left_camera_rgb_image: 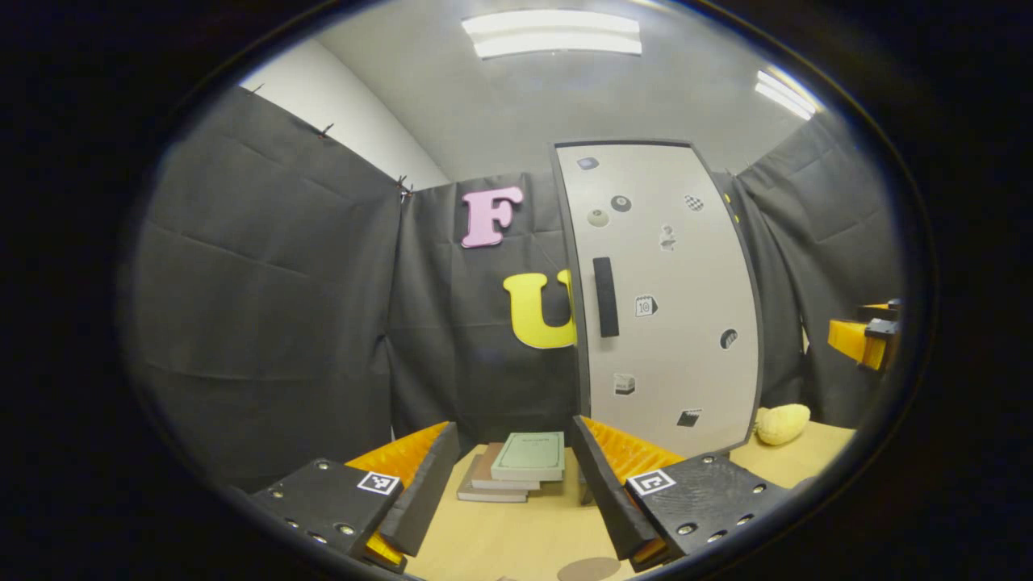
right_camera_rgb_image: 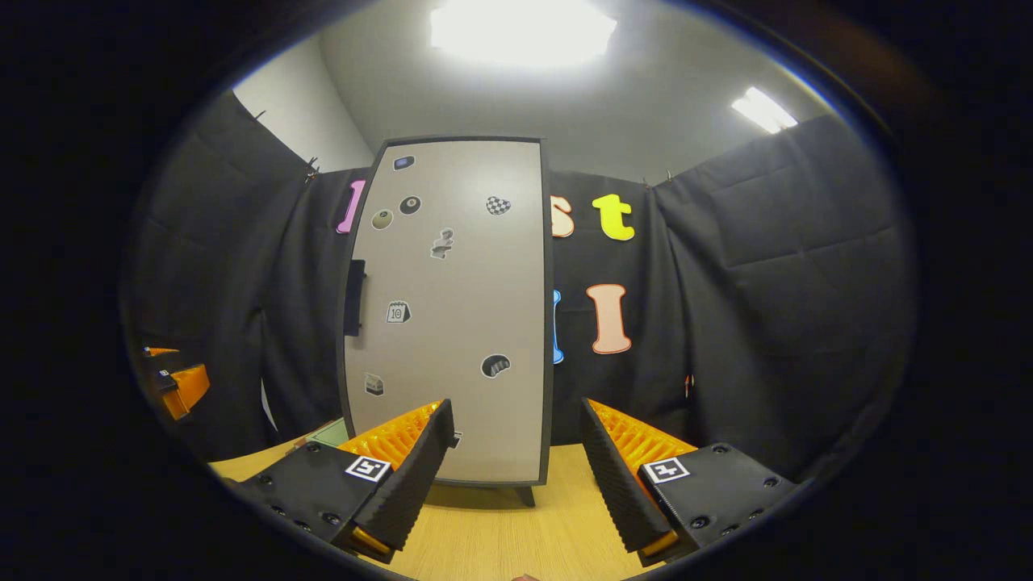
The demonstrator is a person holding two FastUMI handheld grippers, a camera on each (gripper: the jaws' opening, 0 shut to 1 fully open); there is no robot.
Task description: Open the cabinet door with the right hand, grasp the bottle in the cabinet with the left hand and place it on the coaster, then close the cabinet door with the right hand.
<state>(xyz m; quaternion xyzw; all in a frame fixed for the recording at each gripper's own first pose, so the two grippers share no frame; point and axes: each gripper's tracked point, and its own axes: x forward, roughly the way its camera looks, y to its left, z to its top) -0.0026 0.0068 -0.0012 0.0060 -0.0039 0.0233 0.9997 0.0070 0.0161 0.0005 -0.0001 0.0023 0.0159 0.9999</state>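
The right gripper (right_camera_rgb_image: 512,476) hangs spread before the shut cabinet door (right_camera_rgb_image: 452,315); the left gripper (left_camera_rgb_image: 508,484) is spread too. The handle (right_camera_rgb_image: 354,297) sits at the door's left edge. The bottle is presumably inside, the coaster (left_camera_rgb_image: 589,569) on the worktop (left_camera_rgb_image: 500,541). Risk: pulling off-axis tips the cabinet.

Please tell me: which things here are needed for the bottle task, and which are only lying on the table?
Needed:
cabinet door, closed
door handle
coaster, at the table's near edge
left gripper, open
right gripper, open

Only lying there:
stack of books
yellow lumpy object beside the cabinet
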